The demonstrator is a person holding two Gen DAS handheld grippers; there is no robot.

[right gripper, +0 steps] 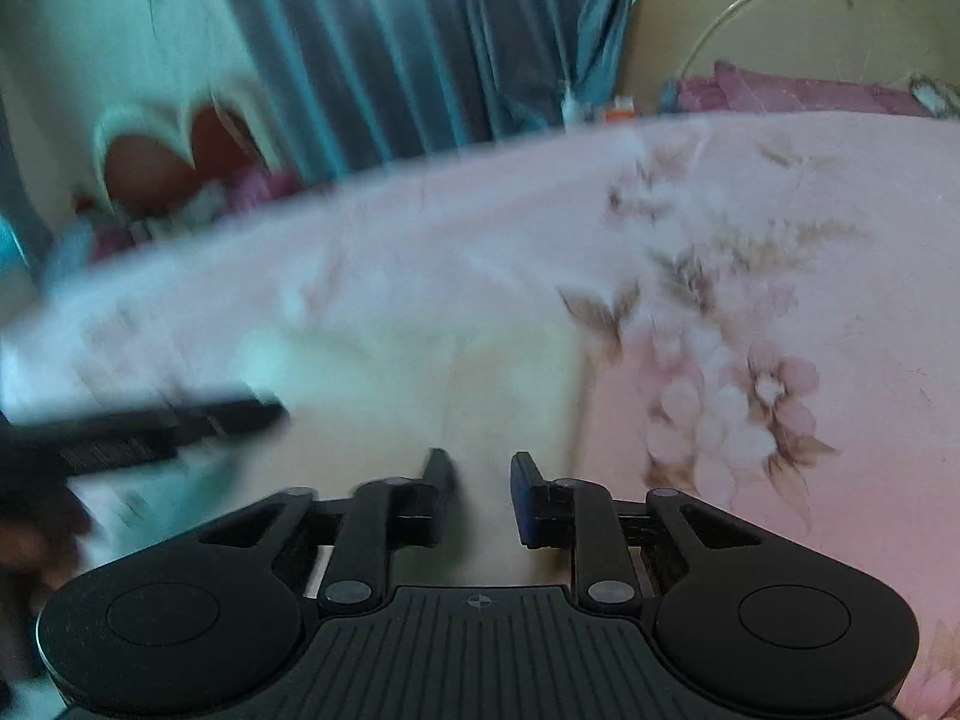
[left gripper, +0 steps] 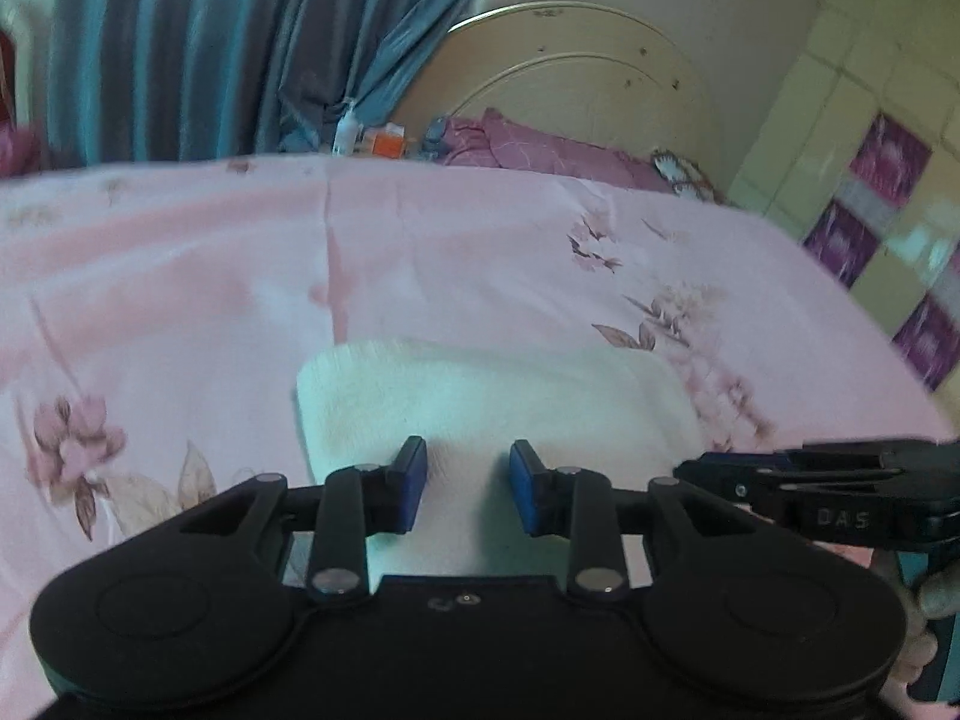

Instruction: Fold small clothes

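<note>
The left gripper point(left gripper: 468, 489), a black two-finger tool with blue pads, points down over the near end of a white fluffy folded cloth point(left gripper: 480, 396). Its jaws stand partly apart. White cloth shows in the gap between the pads, but whether the pads press on it cannot be told.

The right gripper point(right gripper: 480, 495), of the same black build, also points down at the cloth point(right gripper: 420, 372). Its jaws stand partly apart, with pale fabric visible in the gap. This view is blurred, so contact between pads and fabric cannot be told here either. In the left wrist view the right gripper point(left gripper: 780, 480) enters from the right edge, its tip at the cloth's near right corner. In the right wrist view the left gripper point(right gripper: 180, 420) appears as a dark blurred bar at the left, over the cloth's left part.

The cloth lies on a pink bedsheet with a floral print point(left gripper: 180, 270), toward the near edge of the bed, roughly midway across it.

Farther out, a purple pillow point(left gripper: 540, 147) lies at the far corner of the bed against a cream arched headboard point(left gripper: 570, 72). A blue-grey curtain point(left gripper: 210, 48) hangs beyond the far edge. A tiled wall with purple squares point(left gripper: 888, 156) runs along the right side.
</note>
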